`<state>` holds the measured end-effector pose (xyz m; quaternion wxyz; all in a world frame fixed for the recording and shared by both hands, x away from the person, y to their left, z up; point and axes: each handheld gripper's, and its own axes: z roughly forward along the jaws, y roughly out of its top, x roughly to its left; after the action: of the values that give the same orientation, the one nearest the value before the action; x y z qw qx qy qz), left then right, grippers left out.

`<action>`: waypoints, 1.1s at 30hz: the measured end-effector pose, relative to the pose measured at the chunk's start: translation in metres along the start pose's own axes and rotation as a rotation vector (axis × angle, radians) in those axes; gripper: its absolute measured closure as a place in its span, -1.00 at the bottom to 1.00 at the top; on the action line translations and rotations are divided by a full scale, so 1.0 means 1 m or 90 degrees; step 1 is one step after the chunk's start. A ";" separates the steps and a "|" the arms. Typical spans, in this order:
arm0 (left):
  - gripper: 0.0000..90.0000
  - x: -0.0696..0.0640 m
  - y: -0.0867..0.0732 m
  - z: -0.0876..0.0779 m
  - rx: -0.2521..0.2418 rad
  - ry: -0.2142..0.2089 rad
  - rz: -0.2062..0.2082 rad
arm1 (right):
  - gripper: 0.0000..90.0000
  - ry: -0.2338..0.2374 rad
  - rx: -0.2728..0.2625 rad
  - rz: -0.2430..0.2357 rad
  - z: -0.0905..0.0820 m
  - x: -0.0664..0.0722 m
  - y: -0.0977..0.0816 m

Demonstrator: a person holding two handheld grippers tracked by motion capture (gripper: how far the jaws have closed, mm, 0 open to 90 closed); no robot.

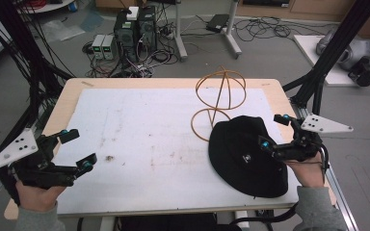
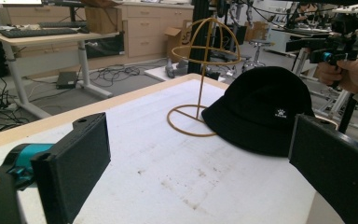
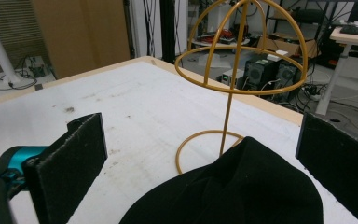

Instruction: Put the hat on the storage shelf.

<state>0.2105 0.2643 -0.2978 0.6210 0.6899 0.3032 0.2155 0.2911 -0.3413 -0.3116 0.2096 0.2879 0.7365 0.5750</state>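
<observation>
My right tongs (image 1: 275, 131) released, hovering over black bucket hat (image 1: 243, 154) lying on desk (image 1: 139, 144) against wire hat stand (image 1: 220, 98). Left tongs (image 1: 78, 150) released, idle. Risk: lifting brim snags stand base, tips it.

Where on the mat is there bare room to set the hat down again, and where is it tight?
The white mat lies bare from the left gripper across to the wire hat stand and the black hat. It is crowded at the right: the hat's brim overlaps the stand's base ring, with the open right gripper over the hat's right side.
</observation>
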 end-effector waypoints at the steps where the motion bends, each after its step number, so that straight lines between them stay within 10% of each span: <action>1: -0.87 0.000 0.000 0.000 0.001 0.000 0.000 | -0.98 -0.001 -0.001 -0.001 0.001 0.000 -0.001; 23: -0.87 0.002 -0.002 0.005 0.011 0.000 -0.006 | -0.98 -0.057 0.089 -0.004 0.027 -0.006 -0.026; 33: -0.87 0.003 -0.003 0.005 0.011 0.001 -0.007 | -0.98 -0.053 0.070 0.023 0.027 -0.012 -0.034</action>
<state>0.2156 0.2633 -0.3014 0.6160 0.6934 0.3096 0.2097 0.3113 -0.3350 -0.3517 0.2134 0.3356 0.7526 0.5249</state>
